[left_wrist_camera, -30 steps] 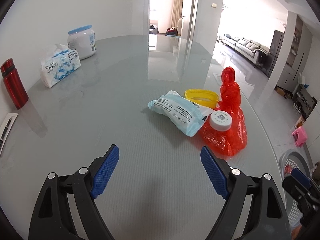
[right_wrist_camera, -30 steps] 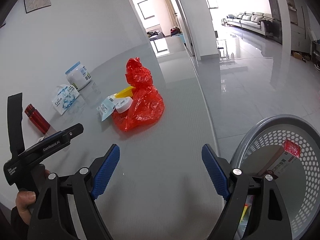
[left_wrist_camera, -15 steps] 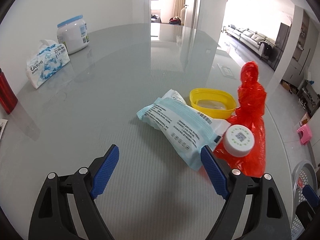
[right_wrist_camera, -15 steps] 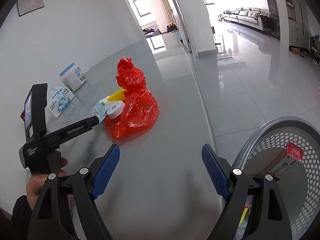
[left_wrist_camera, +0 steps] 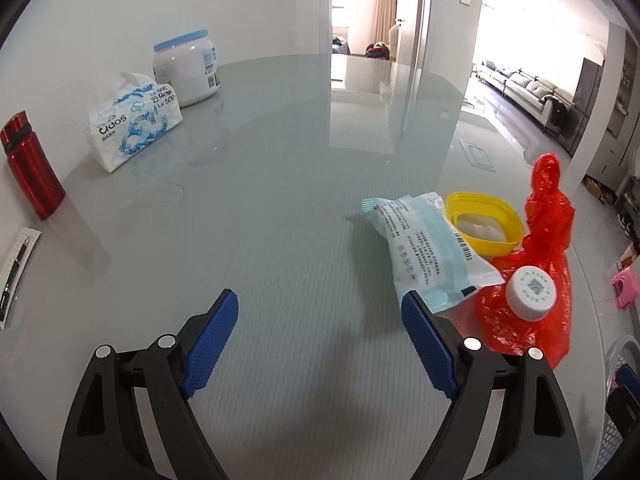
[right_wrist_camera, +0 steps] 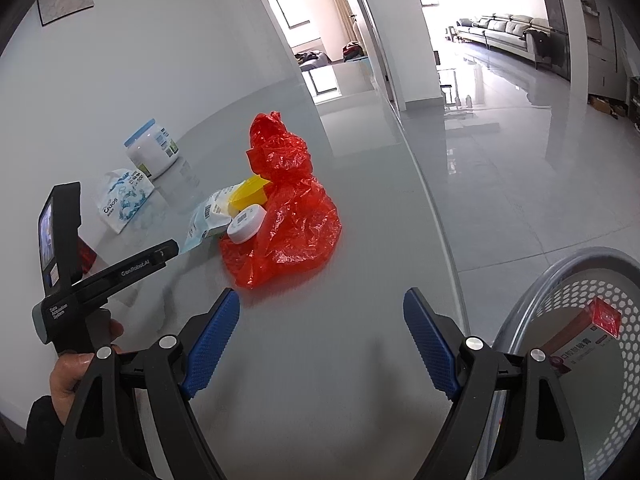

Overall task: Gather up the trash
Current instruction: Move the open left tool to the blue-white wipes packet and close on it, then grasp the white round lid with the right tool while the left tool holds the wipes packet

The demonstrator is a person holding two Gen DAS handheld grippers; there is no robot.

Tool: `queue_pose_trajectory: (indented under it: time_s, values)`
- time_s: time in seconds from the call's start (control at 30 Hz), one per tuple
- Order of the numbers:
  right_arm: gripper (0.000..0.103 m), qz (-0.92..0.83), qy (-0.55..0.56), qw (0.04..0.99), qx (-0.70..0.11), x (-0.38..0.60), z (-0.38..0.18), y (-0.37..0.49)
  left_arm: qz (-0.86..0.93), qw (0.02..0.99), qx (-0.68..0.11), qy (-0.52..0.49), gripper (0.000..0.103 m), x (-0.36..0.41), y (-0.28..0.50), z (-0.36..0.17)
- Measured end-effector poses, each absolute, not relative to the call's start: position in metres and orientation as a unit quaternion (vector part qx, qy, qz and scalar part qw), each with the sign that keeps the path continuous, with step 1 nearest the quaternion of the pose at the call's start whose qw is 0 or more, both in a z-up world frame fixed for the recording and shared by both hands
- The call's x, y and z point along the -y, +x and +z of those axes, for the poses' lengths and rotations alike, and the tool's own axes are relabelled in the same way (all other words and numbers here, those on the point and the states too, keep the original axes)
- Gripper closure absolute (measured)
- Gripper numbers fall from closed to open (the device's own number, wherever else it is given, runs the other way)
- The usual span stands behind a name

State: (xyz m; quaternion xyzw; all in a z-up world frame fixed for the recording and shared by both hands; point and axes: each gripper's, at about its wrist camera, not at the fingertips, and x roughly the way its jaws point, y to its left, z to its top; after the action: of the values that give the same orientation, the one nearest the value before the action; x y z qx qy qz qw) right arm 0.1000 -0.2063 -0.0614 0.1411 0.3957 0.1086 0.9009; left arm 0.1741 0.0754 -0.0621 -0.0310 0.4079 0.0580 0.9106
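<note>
The left gripper (left_wrist_camera: 320, 332) is pointing down at a slant, and its two blue pads (left_wrist_camera: 210, 344) are standing wide apart with nothing between them. A hand (right_wrist_camera: 80, 364) at 8 o'clock in the right wrist view is gripping its black handle. The right gripper (right_wrist_camera: 322, 332) is also tilting down, with its jaws spread wide and nothing between them.
</note>
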Motion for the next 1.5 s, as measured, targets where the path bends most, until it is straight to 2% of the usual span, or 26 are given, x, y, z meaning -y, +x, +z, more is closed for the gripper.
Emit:
queue_pose_trajectory:
  time_s: [0.27,0.87,0.97,1.03,1.07,1.13,1.33,1.5]
  values:
    - [0.023,0.112,0.139,0.899,-0.399,0.201,-0.063,0.101,0.017,0.913,-0.403,-0.051,0.019,-0.059,0.185,-0.049]
    - [0.023,0.100,0.138,0.900,-0.402,0.209,-0.063,0.100,-0.004,0.893,-0.447,-0.047,0.018,-0.028,0.241,-0.076]
    - [0.023,0.099,0.137,0.899,-0.403,0.209,-0.062,0.100,-0.002,0.891,-0.450,-0.058,0.025,-0.035,0.243,-0.079]
    - [0.023,0.100,0.137,0.899,-0.403,0.209,-0.062,0.100,-0.003,0.888,-0.456,-0.063,0.039,-0.038,0.242,-0.082]
    - [0.023,0.100,0.137,0.900,-0.403,0.209,-0.062,0.100,-0.006,0.888,-0.455,-0.066,0.041,-0.041,0.241,-0.082]
    - [0.023,0.100,0.136,0.900,-0.403,0.209,-0.062,0.100,-0.014,0.889,-0.453,-0.071,0.054,-0.045,0.238,-0.081]
    - [0.023,0.100,0.135,0.900,-0.402,0.208,-0.061,0.100,-0.024,0.891,-0.448,-0.071,0.064,-0.054,0.226,-0.079]
    - [0.023,0.100,0.131,0.901,-0.402,0.206,-0.062,0.100,-0.021,0.904,-0.424,-0.046,0.065,-0.060,0.207,-0.068]
